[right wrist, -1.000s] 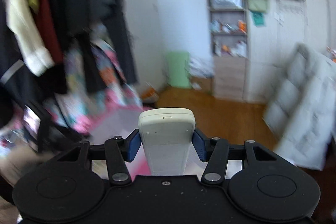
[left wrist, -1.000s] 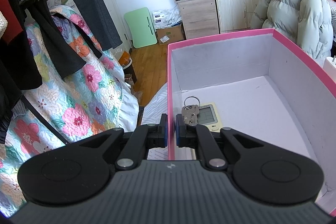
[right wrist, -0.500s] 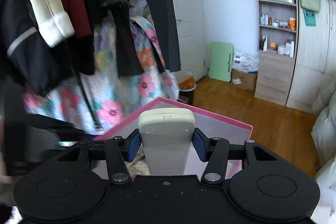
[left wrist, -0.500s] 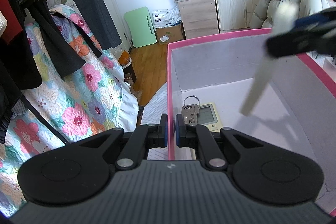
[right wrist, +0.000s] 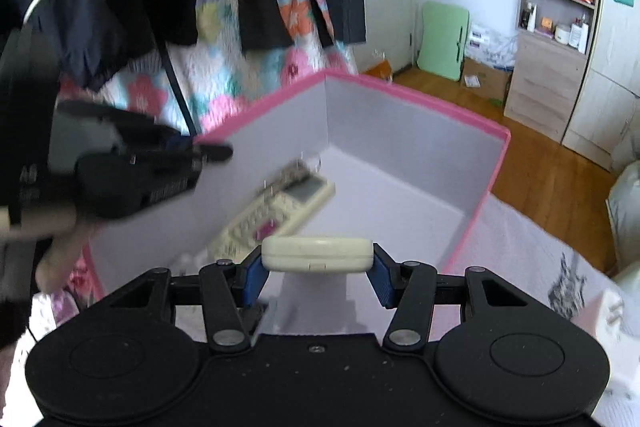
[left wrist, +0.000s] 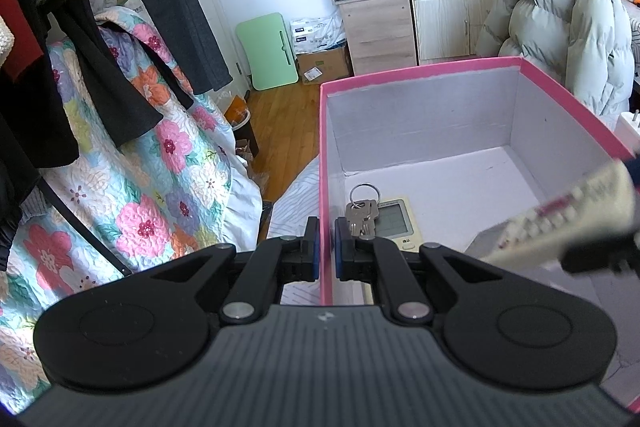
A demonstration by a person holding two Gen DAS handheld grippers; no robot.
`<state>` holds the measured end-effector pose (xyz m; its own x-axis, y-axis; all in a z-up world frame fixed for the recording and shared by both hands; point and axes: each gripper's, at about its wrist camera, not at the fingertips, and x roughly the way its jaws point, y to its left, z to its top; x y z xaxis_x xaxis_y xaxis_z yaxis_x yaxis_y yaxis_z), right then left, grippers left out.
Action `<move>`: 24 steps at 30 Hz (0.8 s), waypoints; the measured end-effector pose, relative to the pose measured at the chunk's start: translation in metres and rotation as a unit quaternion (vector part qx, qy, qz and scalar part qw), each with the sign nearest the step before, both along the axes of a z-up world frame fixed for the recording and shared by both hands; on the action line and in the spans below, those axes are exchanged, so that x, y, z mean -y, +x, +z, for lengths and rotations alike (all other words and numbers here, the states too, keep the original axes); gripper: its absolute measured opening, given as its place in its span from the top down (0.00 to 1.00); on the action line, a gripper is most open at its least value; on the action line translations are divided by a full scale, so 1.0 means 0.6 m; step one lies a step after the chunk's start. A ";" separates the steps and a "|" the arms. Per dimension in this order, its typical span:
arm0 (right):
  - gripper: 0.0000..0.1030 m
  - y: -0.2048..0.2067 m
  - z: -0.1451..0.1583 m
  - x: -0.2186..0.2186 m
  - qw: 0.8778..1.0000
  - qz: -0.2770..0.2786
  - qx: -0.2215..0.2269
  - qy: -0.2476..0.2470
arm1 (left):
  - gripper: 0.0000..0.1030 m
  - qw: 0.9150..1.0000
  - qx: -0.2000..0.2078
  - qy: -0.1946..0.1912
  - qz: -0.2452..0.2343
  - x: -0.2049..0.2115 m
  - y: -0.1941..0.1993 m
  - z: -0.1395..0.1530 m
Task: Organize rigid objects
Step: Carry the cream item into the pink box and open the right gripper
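Down into the pink box (right wrist: 496, 163) has come the right gripper (right wrist: 318, 281), holding tight a white remote (right wrist: 318, 254). Left gripper (left wrist: 327, 247) pinches the box's wall. Keys (left wrist: 362, 215) and another remote (left wrist: 394, 221) lie inside. Letting go looks next.

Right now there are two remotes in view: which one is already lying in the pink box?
The remote with the grey screen, flat on the box floor with the keys on top. The other remote is clamped in the right gripper above the box.
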<state>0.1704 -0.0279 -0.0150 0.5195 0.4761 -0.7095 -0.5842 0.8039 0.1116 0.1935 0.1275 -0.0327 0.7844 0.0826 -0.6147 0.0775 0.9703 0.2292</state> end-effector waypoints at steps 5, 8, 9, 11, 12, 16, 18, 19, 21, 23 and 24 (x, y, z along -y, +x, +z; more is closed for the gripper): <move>0.43 -0.035 0.015 0.004 1.000 -0.008 0.018 -0.017 | 0.93 1.000 -0.004 0.005 0.000 0.004 0.005 0.002; 0.42 -0.049 0.033 0.026 1.000 -0.001 0.007 0.022 | 0.93 1.000 -0.007 0.011 -0.002 0.009 0.006 0.002; 0.42 -0.053 0.038 0.034 0.999 -0.004 0.001 0.035 | 0.93 1.000 -0.007 0.013 -0.002 0.006 0.006 0.002; 0.42 -0.063 0.048 0.050 0.998 -0.017 0.006 0.053 | 0.93 1.000 -0.010 0.015 -0.002 0.008 0.007 0.002; 0.42 -0.070 0.053 0.061 0.998 -0.023 0.012 0.063 | 0.93 1.000 -0.011 0.017 -0.002 0.007 0.006 0.003; 0.42 -0.109 0.061 0.128 0.992 -0.068 0.038 0.098 | 0.92 0.999 -0.019 0.045 -0.007 0.020 0.009 0.003; 0.42 -0.120 0.054 0.158 0.989 -0.097 0.043 0.103 | 0.92 0.998 -0.030 0.048 -0.009 0.021 0.011 0.003; 0.42 -0.126 0.045 0.179 0.987 -0.119 0.043 0.103 | 0.92 0.998 -0.038 0.048 -0.007 0.021 0.013 0.005; 0.42 -0.131 0.024 0.206 0.982 -0.158 0.037 0.094 | 0.92 0.998 -0.047 0.040 -0.007 0.018 0.011 0.010; 0.42 -0.135 0.002 0.232 0.977 -0.194 0.024 0.084 | 0.89 0.998 -0.053 0.027 -0.007 0.013 0.009 0.016; 0.42 -0.135 -0.009 0.241 0.975 -0.207 0.017 0.081 | 0.89 0.998 -0.056 0.020 -0.004 0.008 0.007 0.017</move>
